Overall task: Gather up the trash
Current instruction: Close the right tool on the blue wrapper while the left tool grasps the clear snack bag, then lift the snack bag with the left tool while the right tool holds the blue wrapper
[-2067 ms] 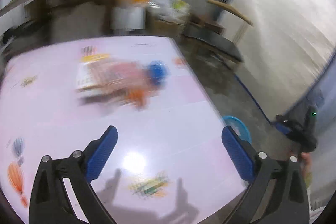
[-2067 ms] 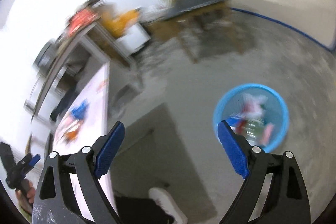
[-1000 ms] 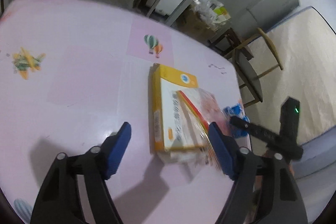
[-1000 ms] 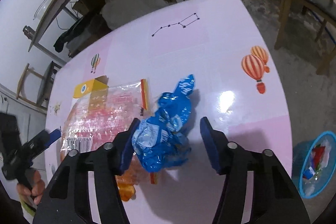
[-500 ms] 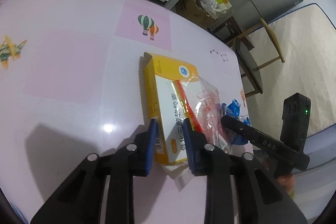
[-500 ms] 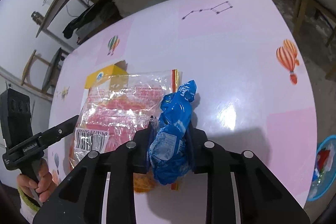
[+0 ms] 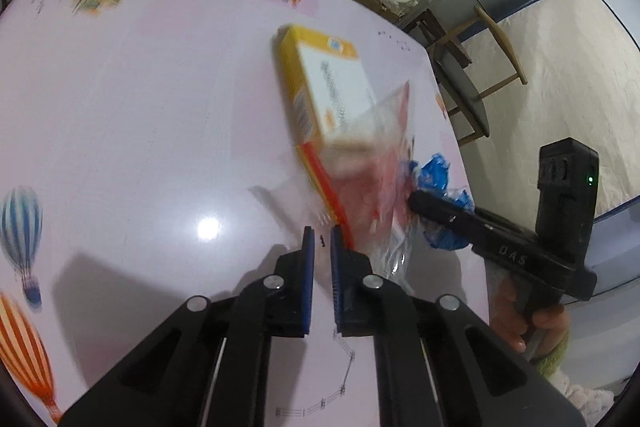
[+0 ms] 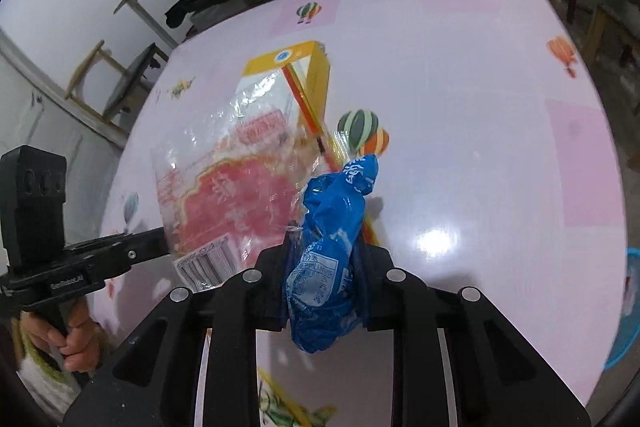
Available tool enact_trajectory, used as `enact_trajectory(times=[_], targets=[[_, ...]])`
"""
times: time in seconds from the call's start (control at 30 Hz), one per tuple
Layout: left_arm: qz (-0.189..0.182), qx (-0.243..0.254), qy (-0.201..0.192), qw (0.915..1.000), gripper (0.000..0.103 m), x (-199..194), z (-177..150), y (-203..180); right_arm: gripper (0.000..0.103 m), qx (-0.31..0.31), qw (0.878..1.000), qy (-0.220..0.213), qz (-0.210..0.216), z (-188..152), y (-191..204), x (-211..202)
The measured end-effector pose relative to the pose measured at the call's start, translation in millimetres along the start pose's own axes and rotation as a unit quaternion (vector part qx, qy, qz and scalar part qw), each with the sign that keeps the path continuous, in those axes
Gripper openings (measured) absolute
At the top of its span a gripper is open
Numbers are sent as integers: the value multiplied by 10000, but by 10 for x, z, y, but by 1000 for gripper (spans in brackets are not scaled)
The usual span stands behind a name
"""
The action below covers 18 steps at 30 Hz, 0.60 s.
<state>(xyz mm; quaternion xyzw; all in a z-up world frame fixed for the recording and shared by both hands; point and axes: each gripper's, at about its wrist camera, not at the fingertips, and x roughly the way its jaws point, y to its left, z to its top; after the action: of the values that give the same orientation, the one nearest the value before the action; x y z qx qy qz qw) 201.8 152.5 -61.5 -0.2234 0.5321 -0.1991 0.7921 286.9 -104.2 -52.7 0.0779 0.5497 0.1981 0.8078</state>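
A: Jaws? Right gripper point(image 8: 322, 283) clamped on the blue wrapper point(image 8: 334, 243), crumpled, glossy, just off the pink table point(image 8: 480, 107). Left gripper point(image 7: 321, 247) has just been closing; nearly shut, nothing visibly between.

B: Clear bag point(image 8: 236, 187) overlaps the yellow box point(image 8: 304, 63). Lift straight, avoid dragging the bag.

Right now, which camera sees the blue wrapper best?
The right wrist view: the blue wrapper fills the middle, squeezed in the right gripper. The left wrist view shows only a small blue bit past the clear bag.
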Motion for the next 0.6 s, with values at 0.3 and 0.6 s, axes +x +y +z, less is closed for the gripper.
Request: enact_trajectory(times=[0.3,0.6], targets=[[-119,-43,-390,9992,7,-321,-460,49,22,234,9993,-284,40,-330,-66,-218],[107,736,-622,9953,64,-256,101,-143,22,745,9959,-376,354,-414,-341,-315]])
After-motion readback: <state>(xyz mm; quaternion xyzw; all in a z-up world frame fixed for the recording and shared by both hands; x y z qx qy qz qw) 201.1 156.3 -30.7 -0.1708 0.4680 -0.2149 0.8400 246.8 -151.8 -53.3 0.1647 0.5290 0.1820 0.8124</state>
